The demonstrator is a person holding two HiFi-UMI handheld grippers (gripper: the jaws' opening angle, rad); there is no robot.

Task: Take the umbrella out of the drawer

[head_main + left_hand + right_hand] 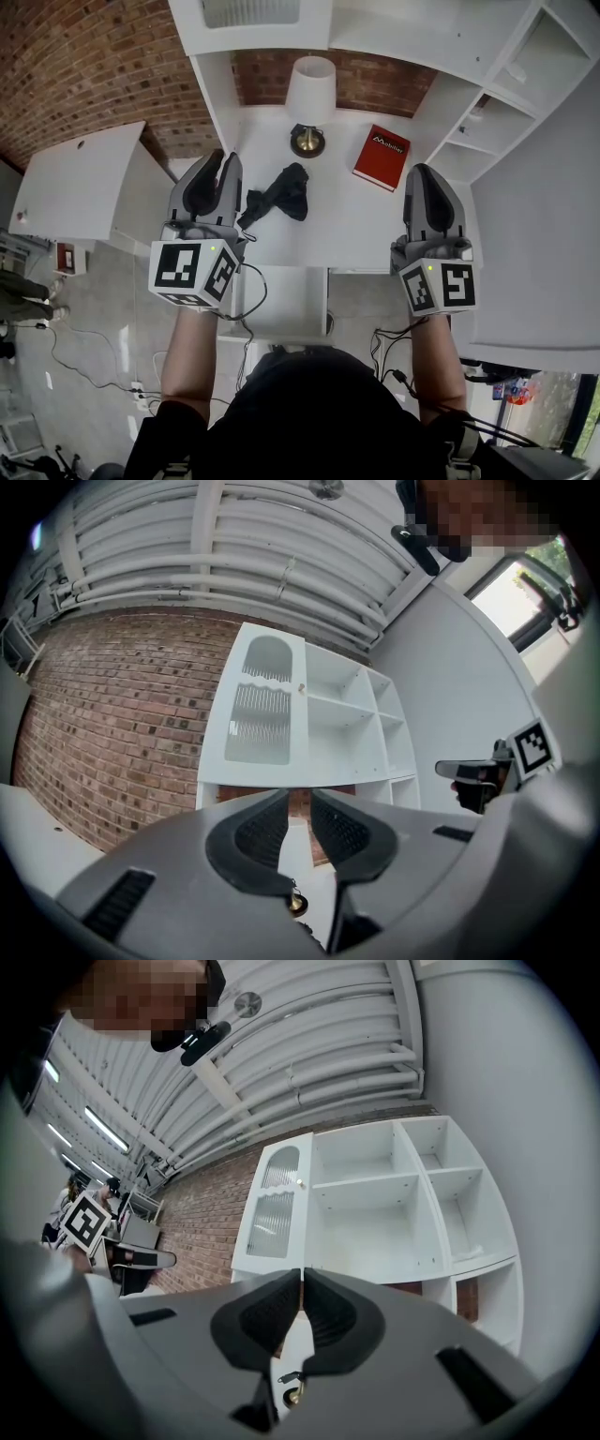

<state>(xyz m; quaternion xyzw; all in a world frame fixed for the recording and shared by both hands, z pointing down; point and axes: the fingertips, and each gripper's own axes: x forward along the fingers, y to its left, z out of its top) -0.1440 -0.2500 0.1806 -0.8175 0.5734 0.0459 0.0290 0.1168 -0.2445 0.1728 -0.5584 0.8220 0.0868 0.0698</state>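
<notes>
**A:** While we're on the head view, where does the umbrella lie from the claws?

**B:** The black folded umbrella [279, 197] is on the white desk [347, 220], not in the drawer [281, 305] that seems to stand open below the desk's edge. Its long axis runs slantwise, near end low and left, far end up and right. The near end is just beside the left gripper [220, 159], on its inner side. The right gripper [422, 172] is well apart, so I judge the left the one to reach.

**A:** And the left gripper view?

**B:** The ribbed pads [262, 832] are drawn fully in, with only a sliver of the white shelving seen between them. They hold nothing. A brass lamp base [295, 903] peeks out below. I can't make out the umbrella there.

**A:** The right gripper view?

**B:** Its fingers [270, 1318] meet at the tips, closed on nothing. No umbrella shows.
</notes>
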